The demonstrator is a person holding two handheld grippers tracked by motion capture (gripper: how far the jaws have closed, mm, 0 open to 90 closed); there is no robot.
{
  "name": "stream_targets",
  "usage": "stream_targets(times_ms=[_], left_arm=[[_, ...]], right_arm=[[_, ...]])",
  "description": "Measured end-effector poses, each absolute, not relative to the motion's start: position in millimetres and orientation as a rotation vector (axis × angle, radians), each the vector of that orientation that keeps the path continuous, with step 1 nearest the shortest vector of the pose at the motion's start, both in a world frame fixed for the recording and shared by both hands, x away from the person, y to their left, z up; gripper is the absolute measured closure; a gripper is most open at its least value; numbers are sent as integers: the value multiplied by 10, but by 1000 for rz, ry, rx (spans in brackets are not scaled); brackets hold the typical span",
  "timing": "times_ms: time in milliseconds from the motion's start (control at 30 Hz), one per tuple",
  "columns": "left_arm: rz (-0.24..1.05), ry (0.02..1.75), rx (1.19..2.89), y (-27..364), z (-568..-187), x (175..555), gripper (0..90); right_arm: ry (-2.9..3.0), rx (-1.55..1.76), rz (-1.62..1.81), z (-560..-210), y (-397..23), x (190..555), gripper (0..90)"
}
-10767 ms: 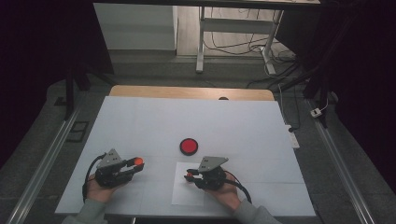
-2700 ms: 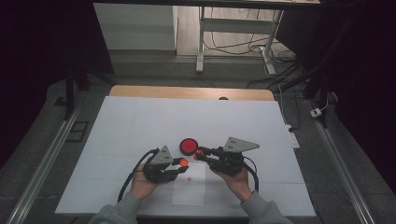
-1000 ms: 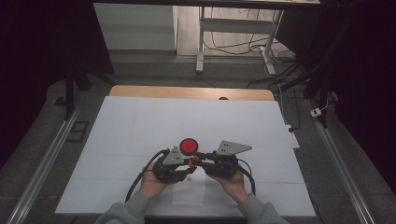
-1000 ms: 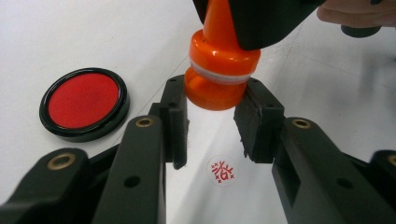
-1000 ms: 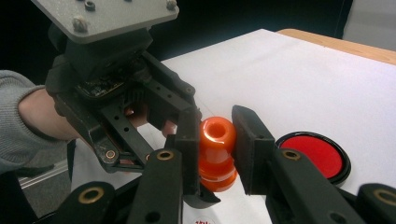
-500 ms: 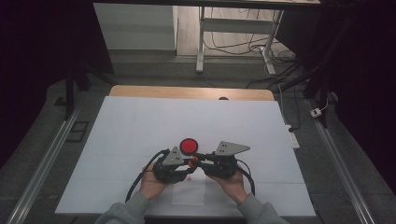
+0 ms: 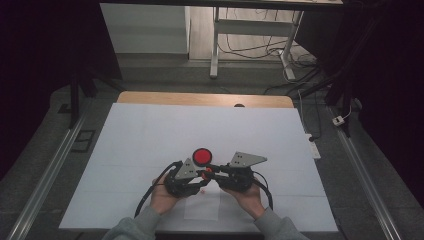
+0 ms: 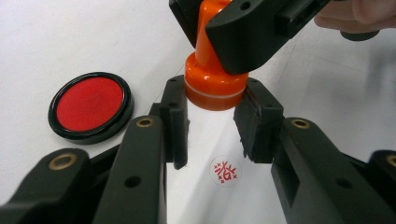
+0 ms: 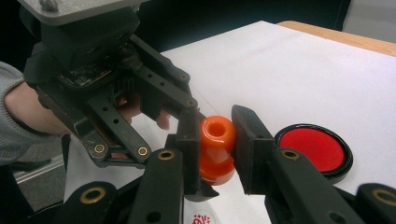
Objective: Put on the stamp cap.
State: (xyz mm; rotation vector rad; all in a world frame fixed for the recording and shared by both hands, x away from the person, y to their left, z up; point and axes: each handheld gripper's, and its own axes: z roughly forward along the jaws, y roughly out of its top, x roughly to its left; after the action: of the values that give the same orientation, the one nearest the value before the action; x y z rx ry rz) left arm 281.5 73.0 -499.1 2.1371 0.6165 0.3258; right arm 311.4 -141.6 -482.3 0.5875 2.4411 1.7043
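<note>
Here, from the high view, my two hands meet low on the white counter (image 7: pixel 150 130), at about six o'clock. My left tongs (image 7: pixel 199 176) and right tongs (image 7: pixel 206 172) point at each other, tips together, with the orange stamp (image 7: pixel 204 173) between them as a small orange speck. The round red ink pad (image 7: pixel 202 156) lies just beyond the tips, toward twelve o'clock, close but apart from them. A sheet of paper (image 7: pixel 202 212) lies under my hands, with a tiny red stamped mark (image 7: pixel 202 190) on it just near the tips. Black cables loop back from both tongs toward my sleeves. Beyond the counter's far wooden edge stand a white desk frame (image 7: pixel 216 45) and loose wires on the floor.

In the left gripper view, my left tongs (image 8: pixel 211 122) stand on either side of the stamp's (image 8: pixel 215 86) wide orange base; their pads sit tight against its sides. The right tongs (image 8: pixel 224 28) come down from twelve o'clock and cover the stamp's neck, hiding its top. The ink pad (image 8: pixel 90 105) lies at nine o'clock, clear of the jaws. The stamped mark (image 8: pixel 224 171) sits on the paper at six o'clock, between my jaws and below the stamp.

In the right gripper view, my right tongs (image 9: pixel 215 140) are clamped on the stamp's (image 9: pixel 216 149) narrow upper part, its hollow top facing the camera. The left tongs (image 9: pixel 189 133) reach in from ten o'clock and crowd the stamp's base. The ink pad (image 9: pixel 314 148) rests at three o'clock, partly behind my right jaw. The stamped mark (image 9: pixel 201 218) peeks out at six o'clock.
</note>
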Motion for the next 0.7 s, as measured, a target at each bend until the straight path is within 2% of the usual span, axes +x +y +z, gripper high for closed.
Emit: stream_targets(times_ms=[233,700], left_arm=[[350,615,2130,730,-4984,2789,658],[313,611,2157,741,-5026,2819,654]], right_arm=[[2415,551,1706,-4841,-1412,3085,736],[2427,565,1685,-4900,-1382,3065,734]])
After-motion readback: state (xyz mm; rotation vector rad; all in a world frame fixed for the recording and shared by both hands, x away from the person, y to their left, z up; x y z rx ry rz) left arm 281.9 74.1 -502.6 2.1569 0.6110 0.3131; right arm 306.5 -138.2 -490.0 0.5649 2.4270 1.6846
